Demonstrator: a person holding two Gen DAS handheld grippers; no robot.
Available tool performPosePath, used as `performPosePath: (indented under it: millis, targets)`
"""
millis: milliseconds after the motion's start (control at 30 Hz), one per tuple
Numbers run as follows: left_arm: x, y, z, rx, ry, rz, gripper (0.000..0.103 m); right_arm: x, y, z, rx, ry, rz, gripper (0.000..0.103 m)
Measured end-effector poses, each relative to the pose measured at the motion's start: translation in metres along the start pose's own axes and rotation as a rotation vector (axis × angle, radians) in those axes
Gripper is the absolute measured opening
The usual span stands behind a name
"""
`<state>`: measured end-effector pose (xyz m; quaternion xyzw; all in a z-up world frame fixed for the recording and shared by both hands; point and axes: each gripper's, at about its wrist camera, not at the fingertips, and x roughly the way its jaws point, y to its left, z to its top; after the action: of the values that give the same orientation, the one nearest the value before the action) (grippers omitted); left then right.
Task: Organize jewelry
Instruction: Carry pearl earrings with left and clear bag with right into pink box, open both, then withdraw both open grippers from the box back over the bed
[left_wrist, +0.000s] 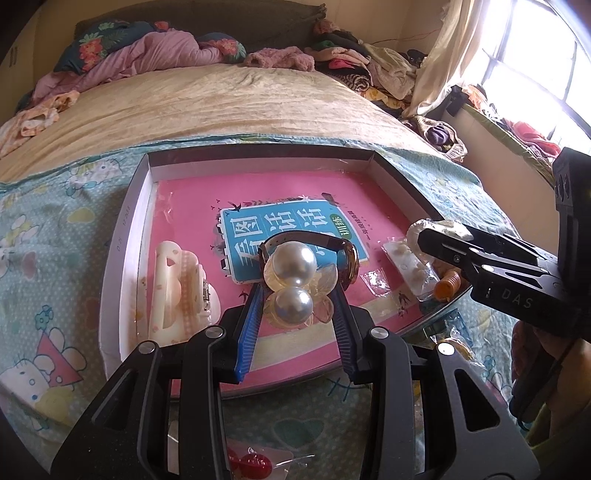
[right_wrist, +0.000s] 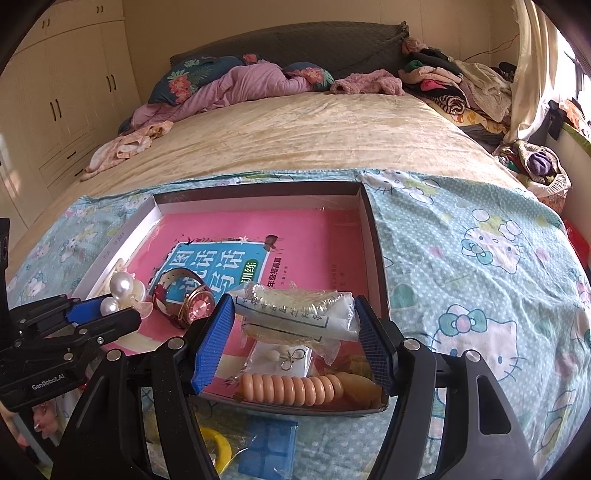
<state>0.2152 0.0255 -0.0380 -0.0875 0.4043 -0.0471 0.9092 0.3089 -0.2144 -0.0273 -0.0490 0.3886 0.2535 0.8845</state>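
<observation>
There is one box on the bed, with one pink book inside it. In the box I count one watch, one cream hair claw, one peach spiral hair tie and one small card with earrings. There is one pearl clip, and it has two big pearls. There is one clear bag with a white label. There are two grippers, a left gripper and a right gripper, each with two blue pads.
</observation>
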Motion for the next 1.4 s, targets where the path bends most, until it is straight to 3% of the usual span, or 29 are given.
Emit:
performPosePath:
  millis: [633, 1100, 1267, 1400]
  targets:
    - [0.005, 0.002, -0.002, -0.007, 0.012, -0.001, 0.029, 0.011, -0.001, -0.012, 0.018, 0.039, -0.005, 0.066]
    - [0.006, 0.001, -0.006, 0.000, 0.032, 0.007, 0.029, -0.017, -0.002, -0.014, 0.063, -0.020, 0.018, 0.086]
    - [0.003, 0.000, -0.005, 0.005, 0.030, 0.012, 0.043, -0.029, -0.005, -0.018, 0.095, -0.033, 0.026, 0.088]
    - [-0.001, -0.001, -0.005, 0.008, 0.028, 0.014, 0.043, -0.039, -0.008, -0.022, 0.119, -0.045, 0.033, 0.090]
